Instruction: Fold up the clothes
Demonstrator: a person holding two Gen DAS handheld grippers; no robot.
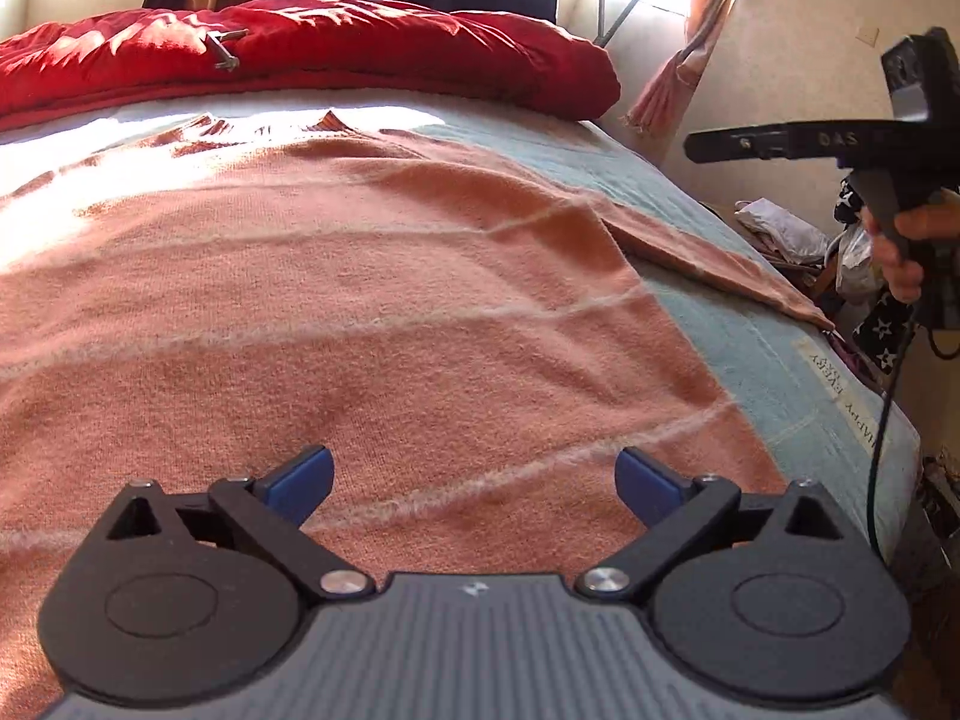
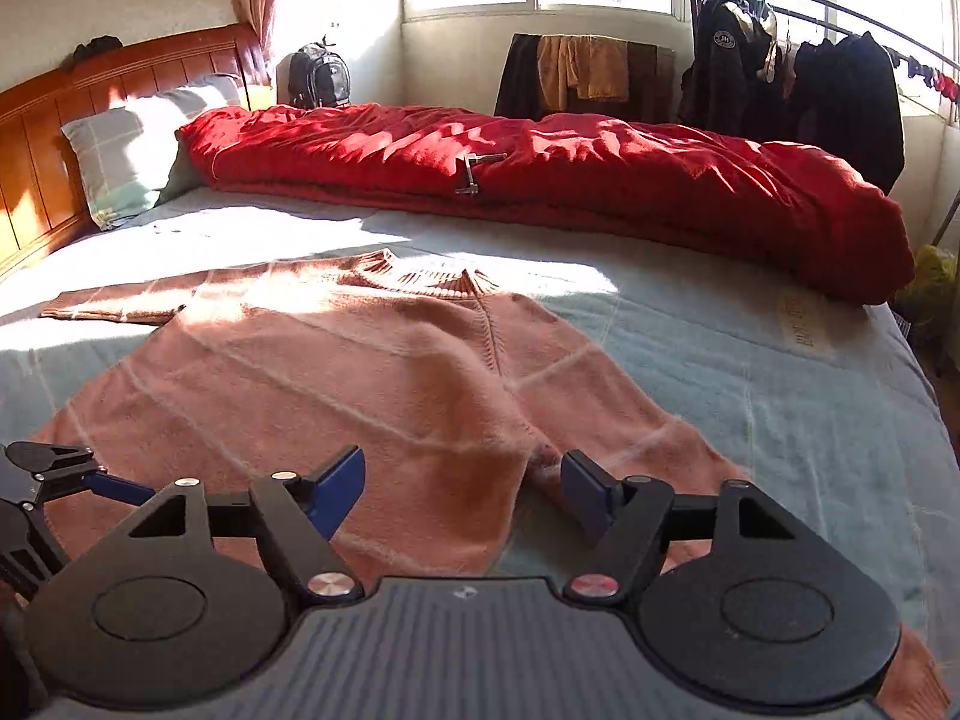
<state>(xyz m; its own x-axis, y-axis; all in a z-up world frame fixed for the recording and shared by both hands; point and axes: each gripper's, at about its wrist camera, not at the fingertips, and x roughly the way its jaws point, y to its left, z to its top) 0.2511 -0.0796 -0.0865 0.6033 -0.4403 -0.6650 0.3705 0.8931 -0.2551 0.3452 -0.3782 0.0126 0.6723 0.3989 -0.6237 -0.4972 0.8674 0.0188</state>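
Observation:
A salmon-pink knit sweater [image 1: 360, 300] with thin white stripes lies flat, collar [image 2: 432, 276] away from me, on the pale blue sheet [image 1: 750, 348]. One sleeve [image 2: 120, 303] stretches out to the left and the other sleeve [image 2: 630, 438] runs down along the body. My left gripper [image 1: 474, 468] hovers open over the sweater's lower body with nothing between its blue pads. My right gripper [image 2: 463, 468] stands open above the gap between the body and the near sleeve, pads clear of the cloth. A hand [image 1: 900, 252] holds its handle off the bed's right side.
A red quilt [image 2: 540, 162] lies in a long roll across the far side of the bed, with a pillow [image 2: 132, 138] and wooden headboard [image 2: 90, 108] at the left. Dark coats hang on a rack [image 2: 780, 78] by the window. Piled clothes [image 1: 780, 228] sit past the bed's right edge.

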